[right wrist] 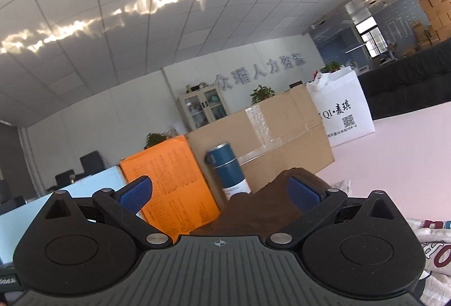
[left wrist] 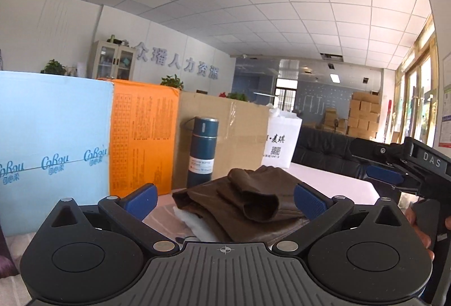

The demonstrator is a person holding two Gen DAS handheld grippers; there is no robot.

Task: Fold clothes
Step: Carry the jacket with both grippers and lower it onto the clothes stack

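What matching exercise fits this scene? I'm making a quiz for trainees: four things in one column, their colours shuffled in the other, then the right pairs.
Things:
1. garment
2. bottle
3. bag
4. middle box

Colours:
A. white
B. orange
C. brown
D. dark teal

Pairs: 1-C, 2-D, 3-A, 4-B
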